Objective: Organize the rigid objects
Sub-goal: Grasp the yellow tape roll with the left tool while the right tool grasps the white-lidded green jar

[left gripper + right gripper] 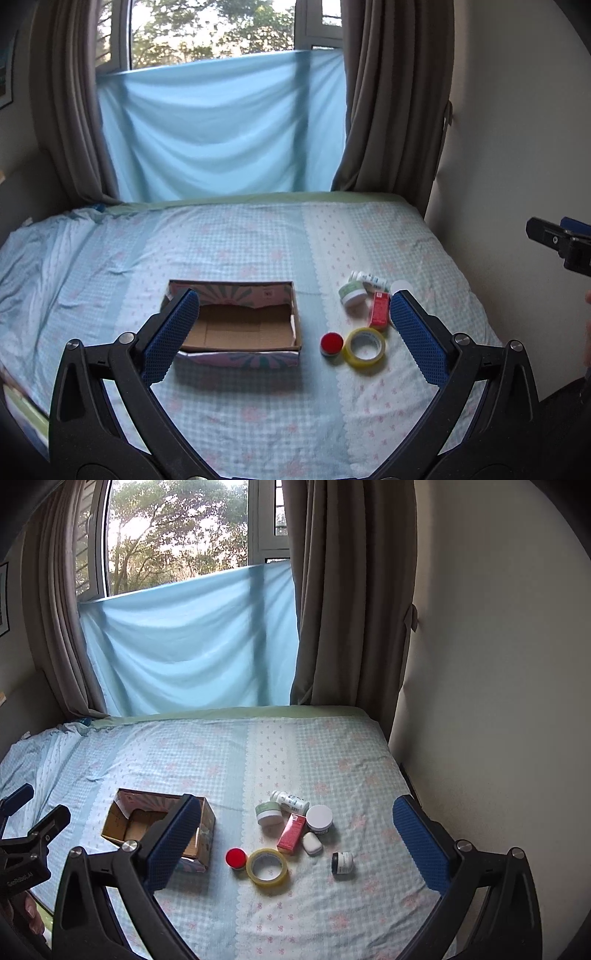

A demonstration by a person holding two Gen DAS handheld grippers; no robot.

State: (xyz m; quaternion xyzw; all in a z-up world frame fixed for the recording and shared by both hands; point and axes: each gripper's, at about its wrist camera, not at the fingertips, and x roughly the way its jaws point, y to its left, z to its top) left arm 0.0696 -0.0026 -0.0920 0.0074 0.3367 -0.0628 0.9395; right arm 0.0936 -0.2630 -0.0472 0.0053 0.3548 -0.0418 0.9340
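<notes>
An open, empty cardboard box (240,328) (125,823) lies on the bed. To its right is a cluster: a red-capped jar (331,343) (236,858), a yellow tape roll (364,347) (266,867), a red carton (379,309) (291,833), a green-label jar (352,292) (269,812), a white bottle (369,279) (290,800), a white-lid jar (319,819), a small white case (312,843) and a small dark jar (342,862). My left gripper (295,325) is open and empty above the bed. My right gripper (295,834) is open and empty, also raised.
The bed (258,240) has a checked blue sheet. A wall (498,701) runs close along its right side. Grey curtains (391,110) and a blue cloth (221,129) hang behind it. The right gripper's tip (561,240) shows at the left wrist view's right edge.
</notes>
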